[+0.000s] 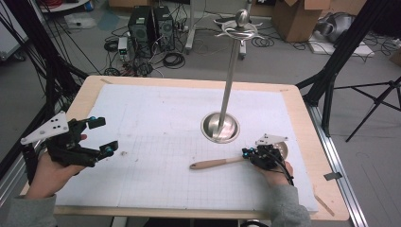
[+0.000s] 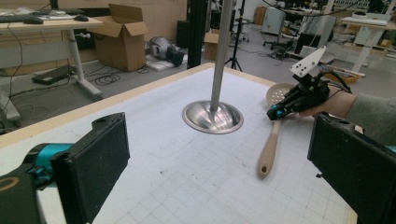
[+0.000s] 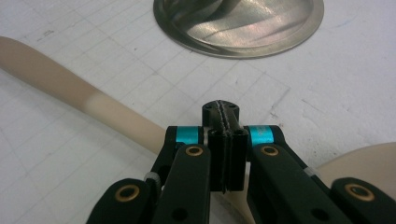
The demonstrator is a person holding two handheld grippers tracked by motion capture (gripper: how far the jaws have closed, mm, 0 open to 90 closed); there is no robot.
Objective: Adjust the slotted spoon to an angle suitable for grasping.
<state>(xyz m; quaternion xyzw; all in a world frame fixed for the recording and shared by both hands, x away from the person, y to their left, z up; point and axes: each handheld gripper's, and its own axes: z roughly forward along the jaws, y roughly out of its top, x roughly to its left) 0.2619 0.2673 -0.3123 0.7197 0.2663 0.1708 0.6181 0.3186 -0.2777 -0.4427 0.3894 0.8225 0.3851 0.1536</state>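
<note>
Slippage is threatening: the right claw [image 1: 247,152], pinched fully together, is sitting over the neck of the slotted spoon [image 1: 222,163] lying on the counter [image 1: 156,118] beside the stand [image 1: 220,126], possibly gripping nothing; the left claw [image 1: 105,136] is hovering spread wide.

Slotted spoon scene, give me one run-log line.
left tool: open, hovering | right tool: shut, over slotted spoon neck | spoon: flat on mat | stand: upright

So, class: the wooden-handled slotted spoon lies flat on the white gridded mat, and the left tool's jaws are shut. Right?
Not quite. The left tool has its jaws wide open, as the left gripper view shows. The wooden-handled slotted spoon does lie flat on the white gridded mat.
</note>
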